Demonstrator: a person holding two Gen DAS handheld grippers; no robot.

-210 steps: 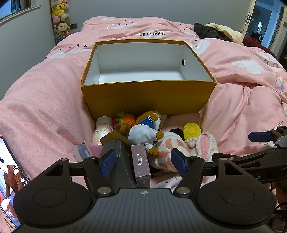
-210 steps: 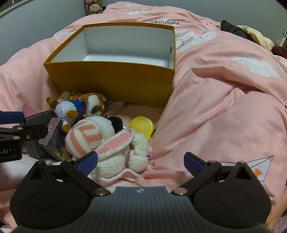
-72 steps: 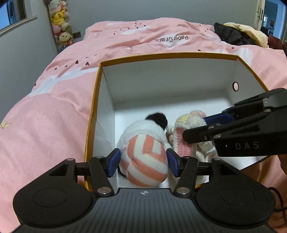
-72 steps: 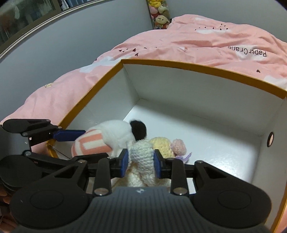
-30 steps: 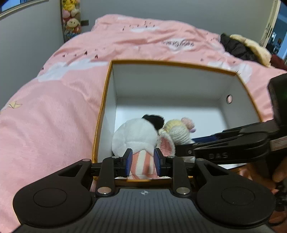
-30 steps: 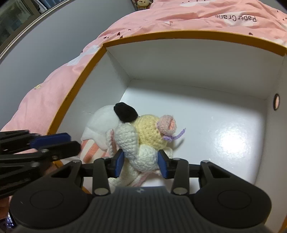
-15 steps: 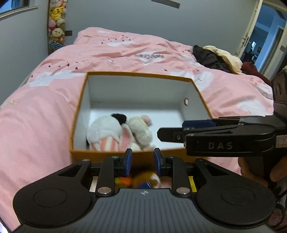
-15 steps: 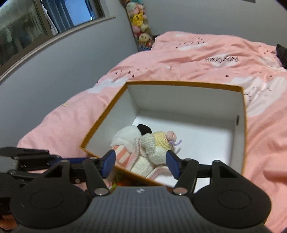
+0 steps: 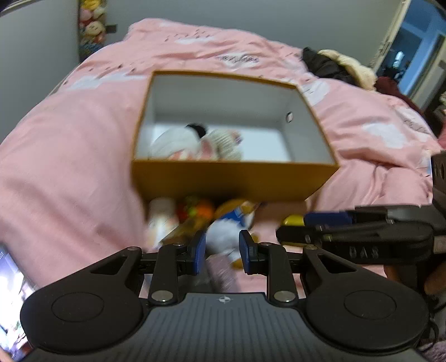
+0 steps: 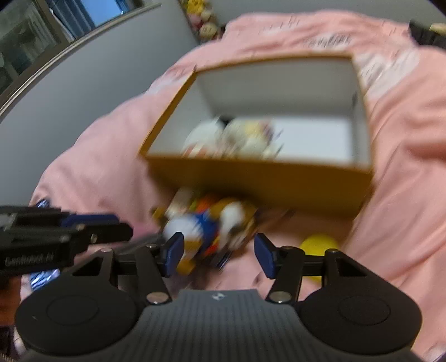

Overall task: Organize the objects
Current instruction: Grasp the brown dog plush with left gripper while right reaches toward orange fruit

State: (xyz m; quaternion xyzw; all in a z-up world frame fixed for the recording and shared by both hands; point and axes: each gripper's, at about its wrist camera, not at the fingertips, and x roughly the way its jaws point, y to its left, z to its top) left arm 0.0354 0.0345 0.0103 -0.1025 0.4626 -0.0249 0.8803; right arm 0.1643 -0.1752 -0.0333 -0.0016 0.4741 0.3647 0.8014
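Observation:
An orange box (image 9: 231, 181) (image 10: 262, 183) with a white inside stands on the pink bed. A striped plush (image 9: 178, 142) and a knitted bunny (image 9: 223, 144) lie in its near left corner. In front of the box lies a pile: a white-and-blue duck plush (image 9: 225, 225) (image 10: 195, 225), an orange toy (image 9: 205, 210), a pale cup (image 9: 160, 220) and a yellow lid (image 10: 319, 245). My left gripper (image 9: 221, 252) hovers over the pile, narrowly open and empty. My right gripper (image 10: 217, 253) is open and empty just above the duck plush. Both views are blurred.
A phone screen (image 9: 9, 281) lies at the bed's left edge. Dark and cream clothes (image 9: 334, 66) lie at the far right. Plush toys (image 9: 90, 25) hang on the far wall. Pink duvet (image 9: 69, 167) surrounds the box.
Both grippers let go of the striped plush and the bunny in the box, then pulled back and down toward the pile. The right gripper opened; the left stays narrow.

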